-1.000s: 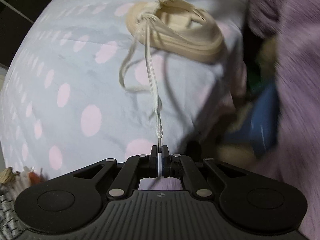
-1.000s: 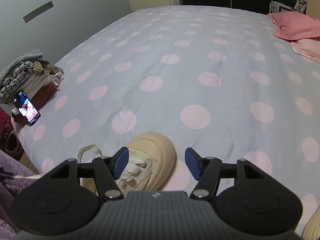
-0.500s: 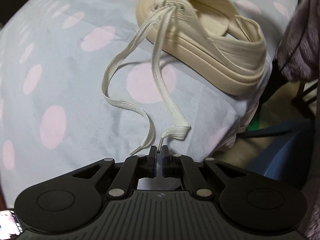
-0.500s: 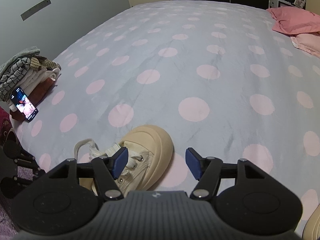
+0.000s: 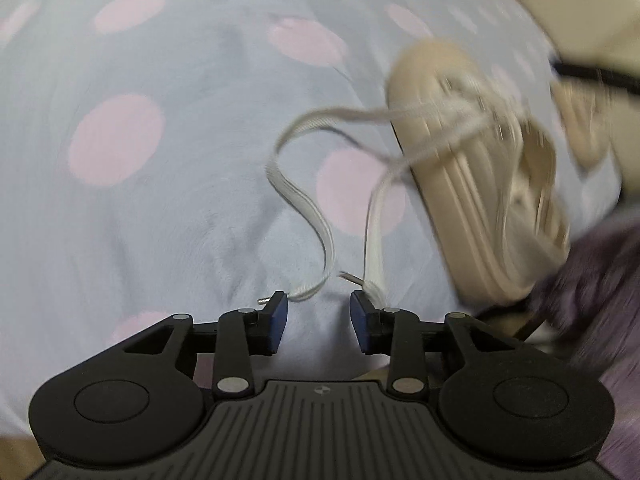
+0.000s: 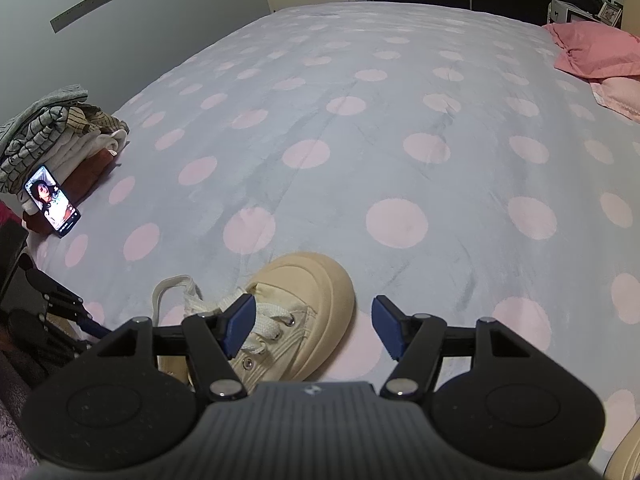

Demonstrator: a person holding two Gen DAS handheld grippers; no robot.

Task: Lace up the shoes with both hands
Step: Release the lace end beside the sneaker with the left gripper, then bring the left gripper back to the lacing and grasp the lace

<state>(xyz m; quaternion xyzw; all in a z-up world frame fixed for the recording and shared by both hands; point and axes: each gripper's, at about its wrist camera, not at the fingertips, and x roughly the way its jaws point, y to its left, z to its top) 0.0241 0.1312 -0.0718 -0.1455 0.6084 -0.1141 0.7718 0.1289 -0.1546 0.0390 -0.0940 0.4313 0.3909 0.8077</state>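
The shoe (image 6: 296,312) is a cream canvas sneaker with a thick sole. It lies on the bedspread (image 6: 360,140), a grey-blue cover with pink dots, near the front edge of the bed. In the right wrist view its rounded toe cap points away from the camera and slightly to the right, so its long axis runs from the near edge toward the middle of the bed. In the left wrist view, which is blurred, the shoe (image 5: 472,168) sits at the right, toe at the upper left, heel at the lower right.

The lace (image 5: 304,208) leaves the eyelets near the toe in two loose strands. Both strands trail across the bedspread toward the left gripper (image 5: 319,312). Their metal-tipped ends lie just beyond its two blue pads.

The left gripper's jaws are opening. The gap between the pads is moderate and nothing is pinched in it; one lace end lies beside each pad.

The right gripper (image 6: 313,326) hangs above the shoe's toe end with its jaws spread wide. It holds nothing. Its left pad shows over the laced eyelets, its right pad over bare bedspread.

A phone (image 6: 52,200) with a lit screen leans against a pile of folded clothes (image 6: 60,128) at the left edge. A pink pillow (image 6: 592,48) lies far right.
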